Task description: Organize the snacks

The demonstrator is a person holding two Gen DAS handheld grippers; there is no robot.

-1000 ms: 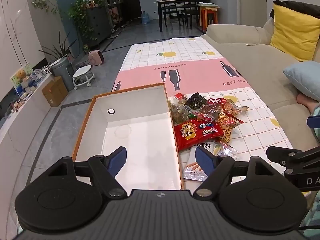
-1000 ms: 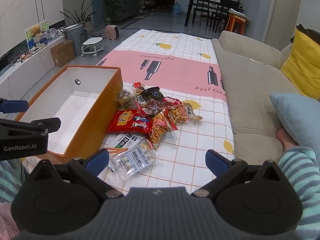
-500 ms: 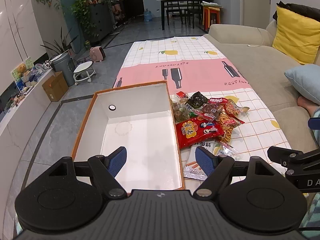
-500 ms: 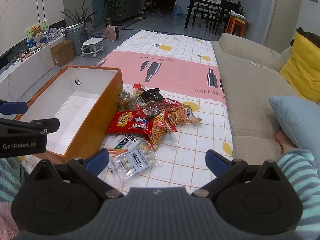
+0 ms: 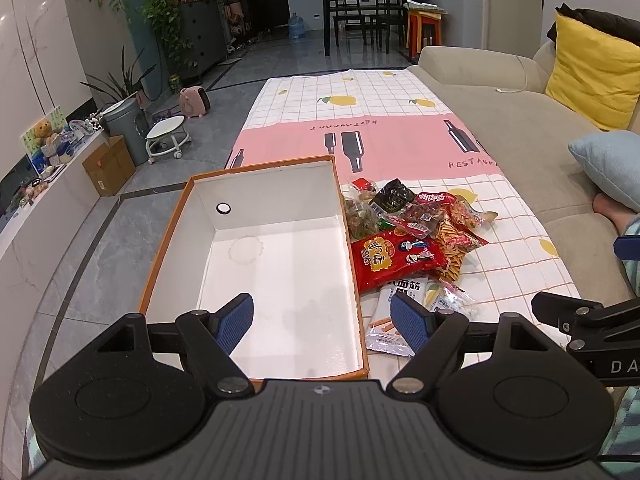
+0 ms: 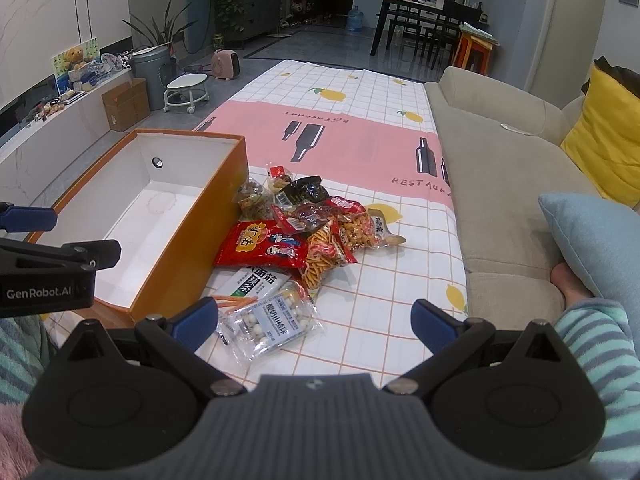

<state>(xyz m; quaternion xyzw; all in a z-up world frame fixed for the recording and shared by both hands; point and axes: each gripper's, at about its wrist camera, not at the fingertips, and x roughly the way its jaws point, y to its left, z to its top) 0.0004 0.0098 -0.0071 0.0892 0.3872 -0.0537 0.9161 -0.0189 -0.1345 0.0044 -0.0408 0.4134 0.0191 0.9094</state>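
Observation:
An orange box with a white, empty inside sits on the tablecloth at the left. Beside its right wall lies a pile of snack bags: a red bag, an orange stick-snack bag, a black packet, and a clear bag of white balls nearest me. My left gripper hovers open over the box's near end. My right gripper is open above the clear bag, holding nothing.
The checked, pink-banded tablecloth covers a long low table. A beige sofa with yellow and blue cushions runs along the right. A striped sleeve and a bare foot are at the right. Floor, stool and bin lie left.
Both views have shifted only slightly; the left gripper has drawn back a little so the box sits a bit farther away. Nothing was picked up or moved.

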